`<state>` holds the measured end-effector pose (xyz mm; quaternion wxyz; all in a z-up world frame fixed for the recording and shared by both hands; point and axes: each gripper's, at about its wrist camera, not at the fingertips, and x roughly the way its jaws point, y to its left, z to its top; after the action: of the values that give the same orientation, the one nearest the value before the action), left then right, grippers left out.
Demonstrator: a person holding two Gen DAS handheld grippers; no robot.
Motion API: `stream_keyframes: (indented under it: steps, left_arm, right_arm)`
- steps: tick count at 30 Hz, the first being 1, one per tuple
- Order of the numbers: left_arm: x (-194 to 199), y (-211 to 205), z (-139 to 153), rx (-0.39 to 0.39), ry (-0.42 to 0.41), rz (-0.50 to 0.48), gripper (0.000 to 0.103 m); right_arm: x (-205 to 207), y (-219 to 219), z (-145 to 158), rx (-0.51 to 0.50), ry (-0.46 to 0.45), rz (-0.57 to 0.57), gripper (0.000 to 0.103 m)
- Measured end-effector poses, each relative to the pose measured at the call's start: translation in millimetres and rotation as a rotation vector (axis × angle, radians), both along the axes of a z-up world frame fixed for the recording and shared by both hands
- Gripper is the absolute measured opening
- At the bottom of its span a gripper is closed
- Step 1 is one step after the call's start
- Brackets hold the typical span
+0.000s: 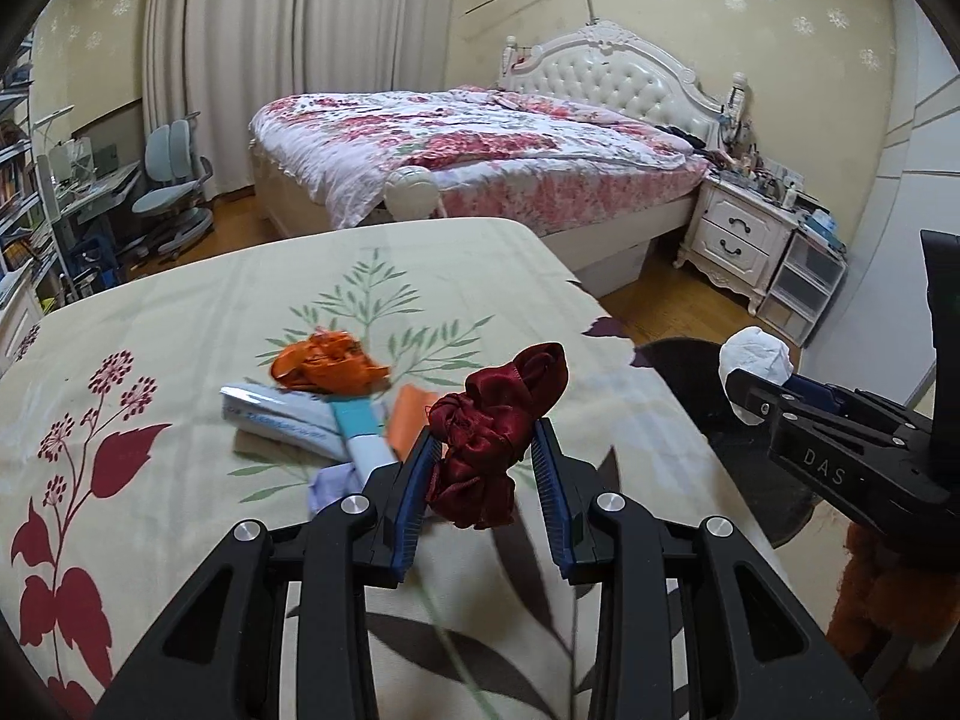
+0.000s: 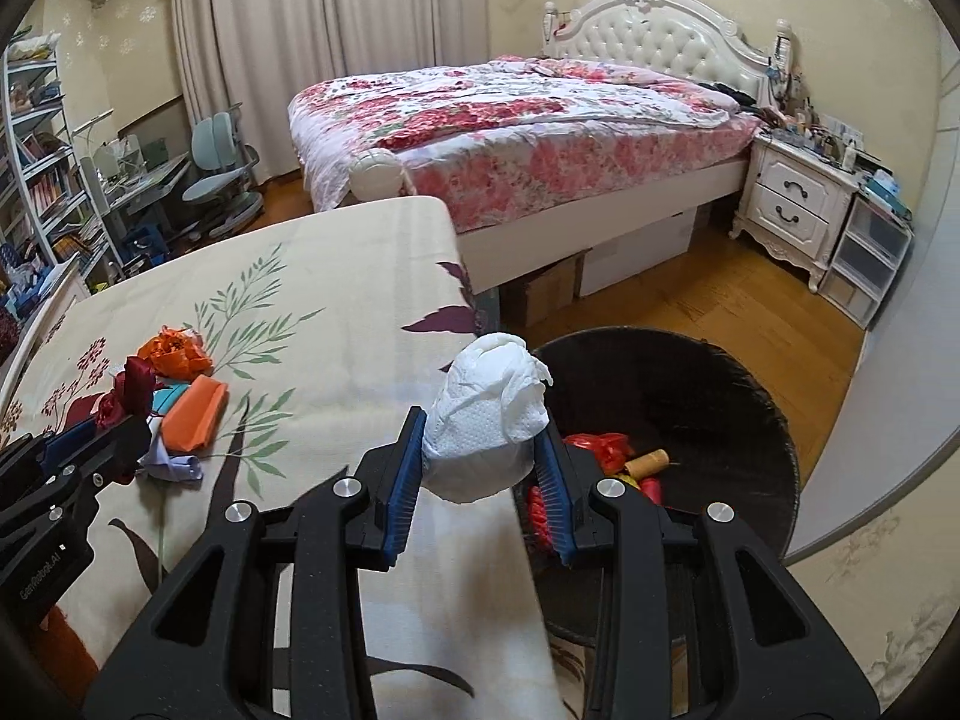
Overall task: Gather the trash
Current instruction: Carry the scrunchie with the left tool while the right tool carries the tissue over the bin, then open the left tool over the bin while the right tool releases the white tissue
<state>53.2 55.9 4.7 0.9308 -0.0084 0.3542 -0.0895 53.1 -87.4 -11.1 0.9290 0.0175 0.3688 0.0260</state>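
My left gripper (image 1: 483, 450) is shut on a crumpled dark red ribbon (image 1: 498, 438), held above the table's cream leaf-print cloth (image 1: 180, 312). My right gripper (image 2: 480, 450) is shut on a wad of white tissue (image 2: 489, 420) at the table's right edge, beside the dark round bin (image 2: 750, 396). The bin holds red wrappers (image 2: 600, 450) and a cardboard tube (image 2: 648, 461). On the cloth lie an orange crumpled bag (image 1: 327, 366), a blue-white packet (image 1: 282, 420), an orange box (image 2: 195, 411) and a pale lilac scrap (image 2: 177, 468). The right gripper with its tissue (image 1: 756, 360) shows in the left wrist view.
A bed with a floral quilt (image 1: 480, 144) stands beyond the table. A white nightstand (image 1: 741, 237) and plastic drawers (image 1: 804, 288) are at the right wall. A desk, grey-blue chair (image 1: 171, 192) and bookshelves (image 2: 36, 180) fill the left. Wooden floor (image 2: 720, 300) lies between bed and bin.
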Motion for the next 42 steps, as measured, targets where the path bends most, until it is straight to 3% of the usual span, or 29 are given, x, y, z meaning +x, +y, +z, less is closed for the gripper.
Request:
stream_keyframes:
  steps: [19,34,37,39,42]
  left_arm:
    - [39.9,-110.3,-17.0,0.043,-0.010,-0.137,0.035]
    - [67.0,-155.0,-37.7,0.097,0.017,-0.173,0.035]
    - [67.4,-156.2,-37.6,0.096,0.018,-0.174,0.040]
    - [67.2,-155.8,-37.5,0.092,0.013,-0.172,0.055]
    - [66.9,-156.3,-37.1,0.099,0.000,-0.166,0.065]
  right_arm:
    - [3.1,-82.0,-11.8,0.004,-0.003,-0.146,0.035]
    - [14.9,-111.1,-31.3,0.017,0.030,-0.187,0.037]
    - [16.1,-112.9,-32.5,0.014,0.024,-0.194,0.045]
    - [16.4,-113.8,-32.7,0.014,0.024,-0.198,0.047]
    - [15.3,-115.1,-31.1,0.005,0.009,-0.211,0.058]
